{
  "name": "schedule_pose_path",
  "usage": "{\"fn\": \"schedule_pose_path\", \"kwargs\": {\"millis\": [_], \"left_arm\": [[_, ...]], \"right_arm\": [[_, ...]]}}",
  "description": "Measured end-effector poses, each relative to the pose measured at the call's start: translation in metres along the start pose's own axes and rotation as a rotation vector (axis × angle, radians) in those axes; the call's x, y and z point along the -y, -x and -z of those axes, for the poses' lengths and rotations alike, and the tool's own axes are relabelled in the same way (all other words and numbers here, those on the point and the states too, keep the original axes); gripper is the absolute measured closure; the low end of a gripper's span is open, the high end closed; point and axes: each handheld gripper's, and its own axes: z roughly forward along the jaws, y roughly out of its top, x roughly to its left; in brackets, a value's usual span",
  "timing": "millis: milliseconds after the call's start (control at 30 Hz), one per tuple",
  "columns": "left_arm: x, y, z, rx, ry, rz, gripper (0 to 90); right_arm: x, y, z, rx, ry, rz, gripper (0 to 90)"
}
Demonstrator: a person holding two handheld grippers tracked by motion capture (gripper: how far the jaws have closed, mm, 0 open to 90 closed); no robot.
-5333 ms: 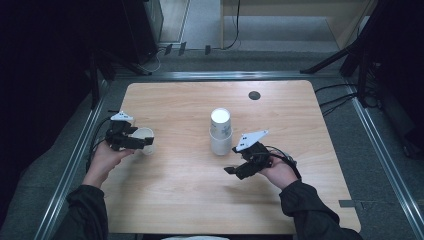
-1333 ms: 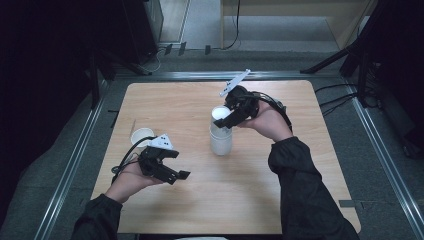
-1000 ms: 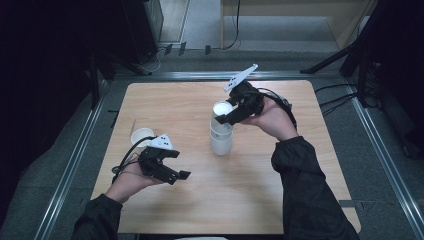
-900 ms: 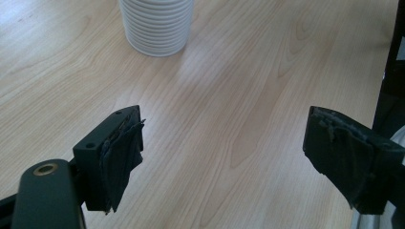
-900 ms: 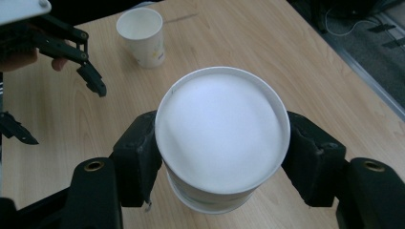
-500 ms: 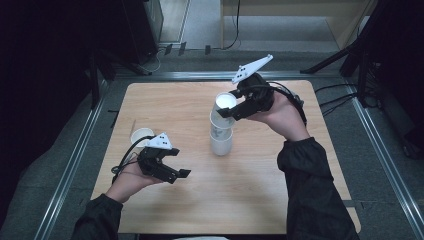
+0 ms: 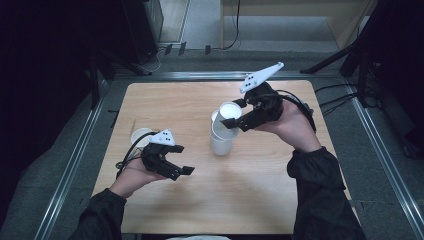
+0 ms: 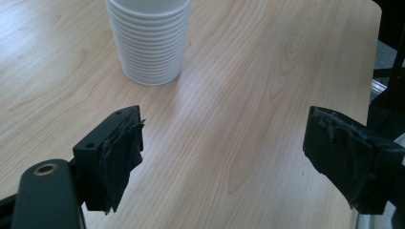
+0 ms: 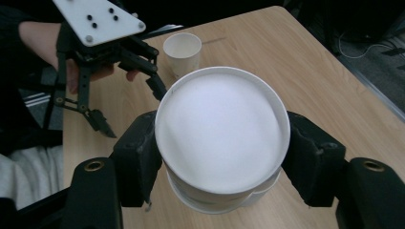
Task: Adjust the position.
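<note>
In the lower left of the high view the left gripper hovers low over bare wood with its jaws spread wide and nothing between them. In the left gripper view its two black pads stand far apart over open tabletop, and the ribbed white cup stack rises beyond them at the upper left of the frame, well apart from both pads, its top cut off by the frame edge.

Just behind that hand, a single paper cup stands upright on the table near its left edge; it appears at the upper middle of the right gripper view as well.

At the centre of the high view the cup stack stands on the wood, with clear board in front of it and to either side. Above it, slightly tilted, the top cup is pinched by the right gripper, one pad on each side of its wall just below the rim. In the right gripper view the top cup sits squarely between the pads, and it seems lifted only partly, since another rim shows right beneath it. The rest of the stack is hidden under it there.
</note>
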Motion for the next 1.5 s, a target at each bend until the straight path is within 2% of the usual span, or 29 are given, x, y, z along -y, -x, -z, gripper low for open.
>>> {"fn": "schedule_pose_path", "kwargs": {"millis": [200, 233, 267, 400, 467, 567, 667, 733, 900, 1133, 1300, 1400, 1500], "left_arm": [[-0.011, -0.001, -0.009, 0.043, 0.002, -0.028, 13.6], [-0.015, -0.001, -0.012, 0.065, 0.007, -0.034, 13.6], [-0.015, -0.001, -0.012, 0.065, 0.007, -0.034, 13.6], [-0.025, 0.000, -0.020, 0.115, 0.018, -0.048, 13.6], [-0.026, 0.000, -0.022, 0.120, 0.020, -0.048, 13.6], [-0.031, 0.002, -0.027, 0.154, 0.020, -0.067, 13.6], [-0.032, 0.003, -0.028, 0.170, 0.024, -0.078, 13.6], [-0.033, 0.005, -0.031, 0.171, 0.023, -0.084, 12.4], [-0.030, 0.007, -0.032, 0.174, 0.013, -0.088, 11.2], [-0.027, 0.011, -0.033, 0.211, 0.019, -0.102, 11.4], [-0.024, 0.021, -0.038, 0.222, 0.015, -0.129, 11.4], [-0.023, 0.022, -0.039, 0.233, 0.028, -0.124, 11.4], [-0.020, 0.023, -0.036, 0.234, 0.038, -0.129, 11.3]], "right_arm": [[0.017, -0.007, 0.010, 0.005, -0.005, -0.021, 34.8], [0.023, -0.010, 0.011, 0.006, -0.012, -0.026, 34.8], [0.023, -0.010, 0.011, 0.006, -0.012, -0.026, 34.8], [0.041, -0.019, 0.009, 0.011, -0.005, -0.027, 34.8], [0.045, -0.021, 0.007, 0.001, -0.004, -0.037, 34.9], [0.065, -0.029, -0.005, -0.011, -0.018, -0.042, 35.1], [0.075, -0.032, -0.011, -0.021, -0.023, -0.047, 35.1], [0.087, -0.035, -0.020, -0.046, -0.016, -0.046, 35.1], [0.104, -0.043, -0.035, -0.074, -0.012, -0.042, 35.1], [0.112, -0.050, -0.048, -0.102, 0.004, -0.012, 35.0], [0.110, -0.051, -0.057, -0.150, 0.010, 0.013, 35.0], [0.108, -0.053, -0.059, -0.160, 0.014, 0.023, 35.0], [0.104, -0.054, -0.064, -0.193, 0.027, 0.047, 35.1]]}}
